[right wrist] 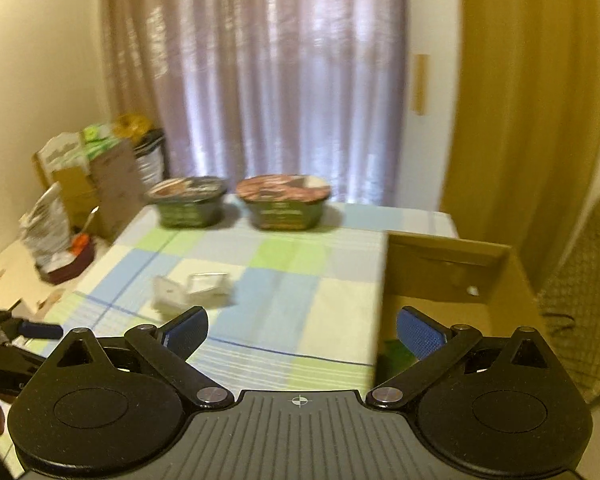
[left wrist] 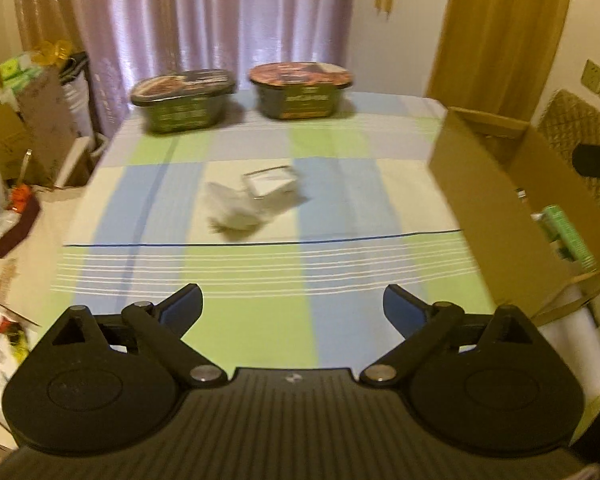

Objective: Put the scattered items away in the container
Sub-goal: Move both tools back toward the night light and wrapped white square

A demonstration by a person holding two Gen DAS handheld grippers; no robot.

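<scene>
Left wrist view: my left gripper [left wrist: 292, 304] is spread wide, nothing btwn the blue pads [left wrist: 182, 308], hovering over the near part of the checked tablecloth [left wrist: 260, 288].
Right wrist view: my right gripper [right wrist: 302, 330] also wide apart and empty – its right pad sits over the mouth of the cardboard box [right wrist: 440, 268], left pad over the cloth.
White items: a small white box w/ a clear packet [left wrist: 252, 200] lies mid-table, blurred, can't read any label; well apart from both grippers.
Food tubs: two dark green lidded tubs at the far edge of the table, left tub [left wrist: 184, 100] and right tub [left wrist: 300, 90], side by side, not touching, in front of the curtain [left wrist: 220, 12].
Container: cardboard box [left wrist: 500, 208] stands open at the table's right side; a green carton [left wrist: 564, 232] is already inside it.
Other: left gripper's tip [right wrist: 36, 330] pokes in at the left edge of the right wrist view – clutter of boxes & bags [left wrist: 24, 120] left of the table.
</scene>
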